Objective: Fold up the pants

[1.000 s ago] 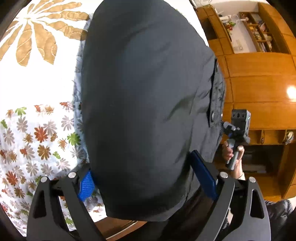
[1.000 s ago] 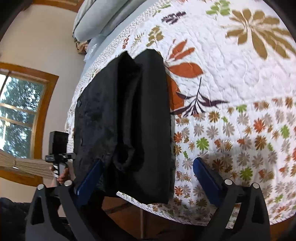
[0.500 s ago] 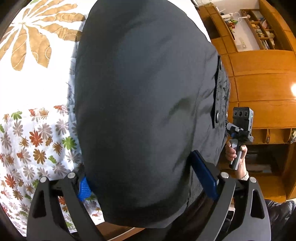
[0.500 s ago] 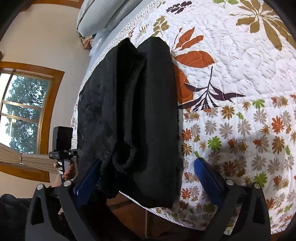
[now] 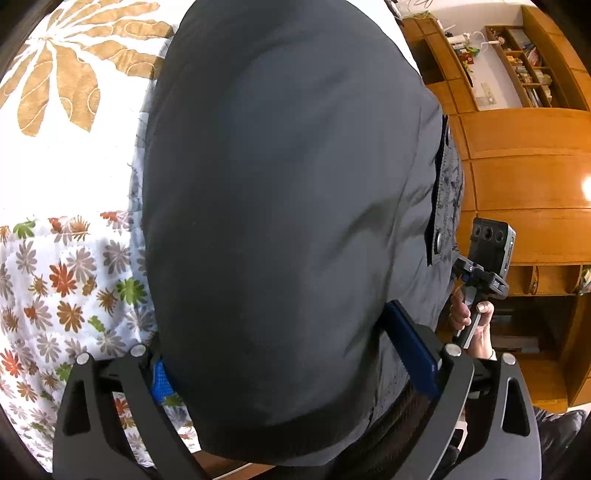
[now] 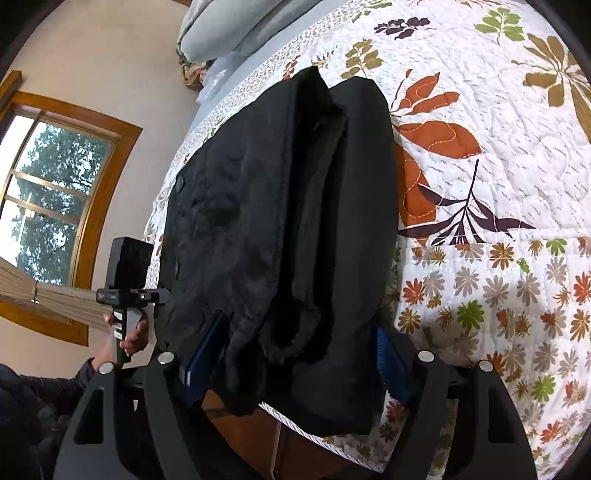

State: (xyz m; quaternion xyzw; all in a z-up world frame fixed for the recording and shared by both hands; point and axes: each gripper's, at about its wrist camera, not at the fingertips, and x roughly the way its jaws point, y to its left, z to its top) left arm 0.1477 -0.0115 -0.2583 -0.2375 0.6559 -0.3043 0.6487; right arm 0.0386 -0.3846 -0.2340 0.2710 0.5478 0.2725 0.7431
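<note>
Black pants (image 5: 280,206) lie lengthwise on a floral quilt (image 5: 55,266), their near end hanging over the bed edge. In the right wrist view the pants (image 6: 288,229) show a doubled, fleece-lined fold. My left gripper (image 5: 291,362) is open, its blue pads on either side of the pants' near end. My right gripper (image 6: 295,354) is open too, its jaws straddling the hanging end of the pants. Each gripper shows in the other's view, the right one (image 5: 484,266) at the right, the left one (image 6: 125,280) at the left.
Wooden cabinets and shelves (image 5: 524,155) stand right of the bed. A window (image 6: 48,184) with a wooden frame is at the left, and grey pillows (image 6: 229,29) lie at the bed's far end. The wooden bed frame (image 6: 295,443) shows below the quilt edge.
Both grippers have moved closer onto the pants' near end. The right gripper's jaws have narrowed around the hanging fabric. The pants have not visibly shifted.
</note>
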